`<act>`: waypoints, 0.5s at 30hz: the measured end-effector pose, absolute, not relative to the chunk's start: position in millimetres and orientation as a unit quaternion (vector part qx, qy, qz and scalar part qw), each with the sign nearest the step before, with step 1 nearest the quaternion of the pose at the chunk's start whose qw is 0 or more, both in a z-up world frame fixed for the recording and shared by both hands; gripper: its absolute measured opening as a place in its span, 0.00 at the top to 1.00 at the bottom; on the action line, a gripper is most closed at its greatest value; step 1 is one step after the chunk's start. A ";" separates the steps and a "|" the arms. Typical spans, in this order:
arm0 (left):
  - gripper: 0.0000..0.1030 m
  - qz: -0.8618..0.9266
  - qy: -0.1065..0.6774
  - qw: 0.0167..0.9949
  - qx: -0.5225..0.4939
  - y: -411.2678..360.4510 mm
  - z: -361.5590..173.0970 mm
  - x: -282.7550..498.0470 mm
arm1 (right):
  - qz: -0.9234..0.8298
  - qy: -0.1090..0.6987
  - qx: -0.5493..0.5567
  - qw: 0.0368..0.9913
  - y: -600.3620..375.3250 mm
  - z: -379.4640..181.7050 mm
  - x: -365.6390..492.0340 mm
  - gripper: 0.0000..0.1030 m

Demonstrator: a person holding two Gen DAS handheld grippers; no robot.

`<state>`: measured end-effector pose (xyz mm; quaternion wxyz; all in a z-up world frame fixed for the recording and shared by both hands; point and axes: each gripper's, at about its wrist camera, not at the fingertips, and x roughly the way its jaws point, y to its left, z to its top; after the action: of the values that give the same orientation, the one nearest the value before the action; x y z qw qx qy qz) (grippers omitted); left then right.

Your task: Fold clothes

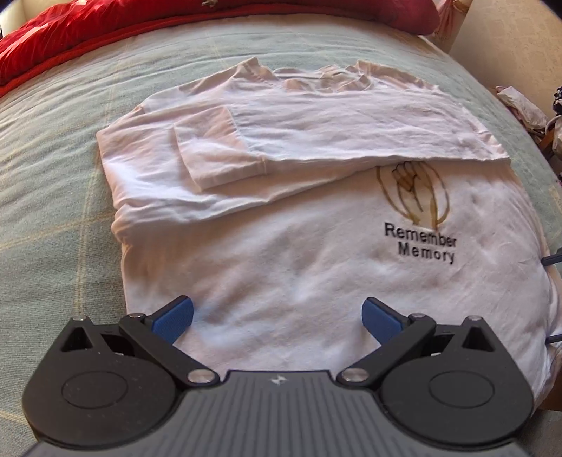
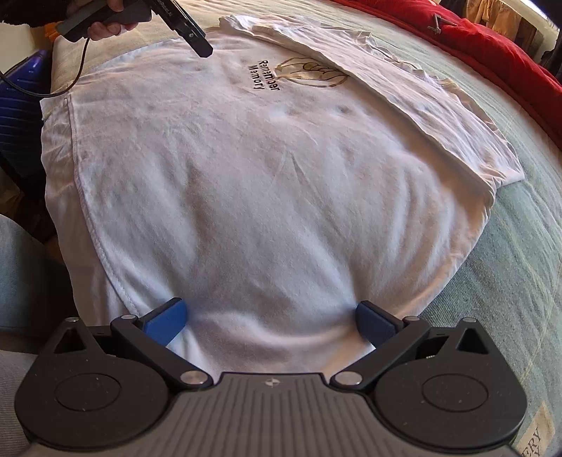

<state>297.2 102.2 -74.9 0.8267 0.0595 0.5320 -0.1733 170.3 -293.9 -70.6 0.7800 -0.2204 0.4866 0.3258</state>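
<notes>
A white T-shirt [image 1: 281,253] printed "Remember Memory" [image 1: 421,244] is lying spread on a pale green bedspread [image 1: 52,168], with a red duvet [image 1: 105,24] bunched along the bed's far side. One long side of the shirt is already lying folded in over the body, its short sleeve [image 1: 217,147] doubled back on top; the side nearest the person is still lying flat, hanging a little over the bed's edge.

The left gripper [image 1: 277,318] is hovering low over that near side with its blue pads [image 1: 174,318] spread wide, pinching nothing. The right gripper [image 2: 270,321] is likewise standing wide apart above the hem end, empty; whether its pads are grazing the cloth is hard to say from so close.

The step in hand looks like folding this second side in. To do it well, each gripper should be pinching the near edge, one toward the shoulder and one toward the hem, catching both layers. Then both should be lifting and carrying together at the same height, keeping the edge taut so the fold line is running straight and parallel to the first flap, without dragging that flap out of place.
</notes>
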 end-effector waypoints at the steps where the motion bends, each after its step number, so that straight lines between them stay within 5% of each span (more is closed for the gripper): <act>1: 0.01 -0.170 0.532 0.827 0.061 103.5 -74.3 295.6 | 0.326 0.489 -0.222 0.778 -293.5 -70.0 170.7 0.00; 15: 0.01 -0.219 0.541 0.805 0.110 70.5 -72.8 268.1 | 0.312 0.434 -0.154 0.831 -271.2 -28.7 256.5 0.00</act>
<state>268.1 70.5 -72.8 0.8047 0.1096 0.5407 -0.2193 256.5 -271.2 -28.7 0.8310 -0.1541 0.4340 0.3120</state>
